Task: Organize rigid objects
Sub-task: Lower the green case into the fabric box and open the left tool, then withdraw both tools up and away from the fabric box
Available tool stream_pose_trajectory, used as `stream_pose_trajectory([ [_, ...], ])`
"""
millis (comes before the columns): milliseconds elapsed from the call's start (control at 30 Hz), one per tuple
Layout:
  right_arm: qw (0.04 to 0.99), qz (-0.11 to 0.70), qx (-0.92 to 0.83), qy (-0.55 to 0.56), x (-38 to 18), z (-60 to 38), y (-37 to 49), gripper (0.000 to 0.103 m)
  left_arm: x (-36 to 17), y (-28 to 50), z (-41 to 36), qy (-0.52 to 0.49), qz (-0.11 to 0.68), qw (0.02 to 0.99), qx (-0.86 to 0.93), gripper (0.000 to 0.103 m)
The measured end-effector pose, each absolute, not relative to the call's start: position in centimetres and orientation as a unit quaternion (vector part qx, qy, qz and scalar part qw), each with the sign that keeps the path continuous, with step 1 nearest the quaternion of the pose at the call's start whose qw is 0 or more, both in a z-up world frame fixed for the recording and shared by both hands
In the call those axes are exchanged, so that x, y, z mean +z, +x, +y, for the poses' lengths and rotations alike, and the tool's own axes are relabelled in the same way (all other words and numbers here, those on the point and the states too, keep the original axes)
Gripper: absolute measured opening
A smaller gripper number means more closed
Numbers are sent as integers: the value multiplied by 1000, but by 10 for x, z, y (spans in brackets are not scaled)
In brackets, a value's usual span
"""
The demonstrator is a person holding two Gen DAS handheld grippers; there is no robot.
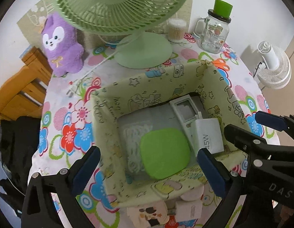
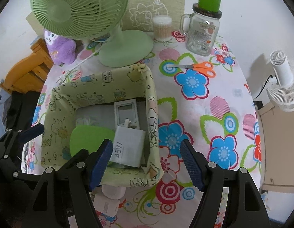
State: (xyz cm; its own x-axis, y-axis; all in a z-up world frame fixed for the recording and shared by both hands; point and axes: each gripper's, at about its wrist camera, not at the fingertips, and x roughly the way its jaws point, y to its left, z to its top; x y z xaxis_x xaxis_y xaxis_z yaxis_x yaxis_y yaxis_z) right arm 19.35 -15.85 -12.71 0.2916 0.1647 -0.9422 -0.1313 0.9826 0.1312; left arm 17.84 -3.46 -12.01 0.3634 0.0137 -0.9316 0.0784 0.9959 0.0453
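Three things already inside the fabric box on the bench: green pad, grey display unit, white charger. Left tongs spread wide above the box, gripping nothing. Right tongs parted over the box's right rim, also empty. Further right, orange scissors on the cloth, probably still to collect. Roughly midway, judging by that.

- A green desk fan stands far left on the worktop.
- A purple plush toy sits left of it.
- A white fan stands off right.
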Motion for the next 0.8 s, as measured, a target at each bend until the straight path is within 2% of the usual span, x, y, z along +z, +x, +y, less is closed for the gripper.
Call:
stream_pose_trajectory([
  [633,825,559,90,3,-87,-146,155,76,-85,136,-21,36,537,843,-20,103],
  [800,832,549,84,-2,-75,-143,143,79,-75,125,-19,34,529,847,-23,103],
])
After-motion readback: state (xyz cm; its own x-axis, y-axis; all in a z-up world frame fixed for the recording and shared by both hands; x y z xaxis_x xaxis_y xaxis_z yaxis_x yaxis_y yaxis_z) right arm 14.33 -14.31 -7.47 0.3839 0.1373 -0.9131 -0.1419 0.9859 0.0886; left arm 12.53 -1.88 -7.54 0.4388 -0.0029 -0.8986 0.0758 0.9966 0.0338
